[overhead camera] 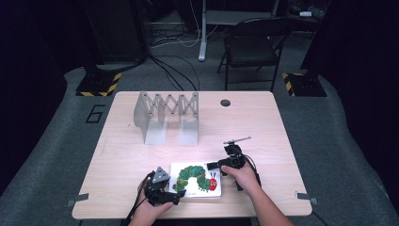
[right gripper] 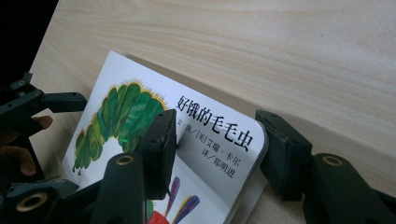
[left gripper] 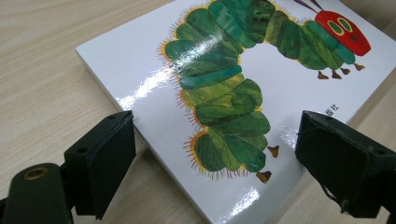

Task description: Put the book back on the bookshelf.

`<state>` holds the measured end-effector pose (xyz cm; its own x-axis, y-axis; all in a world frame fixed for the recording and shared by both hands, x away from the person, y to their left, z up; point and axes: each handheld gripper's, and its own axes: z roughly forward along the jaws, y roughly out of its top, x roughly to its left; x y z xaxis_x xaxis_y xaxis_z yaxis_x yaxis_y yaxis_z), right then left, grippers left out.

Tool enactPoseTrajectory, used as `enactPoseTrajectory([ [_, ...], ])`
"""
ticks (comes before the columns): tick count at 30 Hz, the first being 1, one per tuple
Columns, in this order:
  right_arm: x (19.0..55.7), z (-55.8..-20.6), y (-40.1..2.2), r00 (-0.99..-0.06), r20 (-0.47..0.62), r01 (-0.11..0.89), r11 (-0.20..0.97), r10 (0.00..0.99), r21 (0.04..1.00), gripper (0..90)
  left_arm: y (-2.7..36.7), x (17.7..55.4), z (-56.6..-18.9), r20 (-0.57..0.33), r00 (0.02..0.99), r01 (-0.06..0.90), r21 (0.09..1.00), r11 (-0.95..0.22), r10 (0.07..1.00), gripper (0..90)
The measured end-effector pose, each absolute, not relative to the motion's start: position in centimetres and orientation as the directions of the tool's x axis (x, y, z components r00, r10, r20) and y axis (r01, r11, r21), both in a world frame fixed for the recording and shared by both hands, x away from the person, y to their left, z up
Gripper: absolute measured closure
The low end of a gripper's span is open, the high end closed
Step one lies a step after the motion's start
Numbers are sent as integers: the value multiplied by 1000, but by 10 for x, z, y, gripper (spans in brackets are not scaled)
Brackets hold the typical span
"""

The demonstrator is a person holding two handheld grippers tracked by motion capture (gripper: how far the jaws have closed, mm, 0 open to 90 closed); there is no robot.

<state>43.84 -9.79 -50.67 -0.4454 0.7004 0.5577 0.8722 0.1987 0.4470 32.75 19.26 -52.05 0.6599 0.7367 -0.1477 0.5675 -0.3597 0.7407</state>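
At the table's near edge, a little left of its middle, the left gripper stands with jaws wide, straddling the book's near left corner without pressing it. The book lies flat just inside that edge, caterpillar cover up. The right gripper sits at the book's far right corner, its jaws set across the cover and the edge, holding the book.

A grey metal accordion-style rack stands on the pale wooden tabletop, well beyond both grippers; a black folding chair stands farther off.
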Motion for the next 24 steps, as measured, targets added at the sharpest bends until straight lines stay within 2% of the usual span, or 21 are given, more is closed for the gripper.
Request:
enactPoseTrajectory([
  [14,436,-505,-95,-464,531,860,218,709,461,484,193,325,-524,-140,656,552,758,-346,742,118],
  [24,434,-499,-98,-463,541,857,200,702,474,523,195,323,-524,-165,646,563,763,-319,746,122],
])
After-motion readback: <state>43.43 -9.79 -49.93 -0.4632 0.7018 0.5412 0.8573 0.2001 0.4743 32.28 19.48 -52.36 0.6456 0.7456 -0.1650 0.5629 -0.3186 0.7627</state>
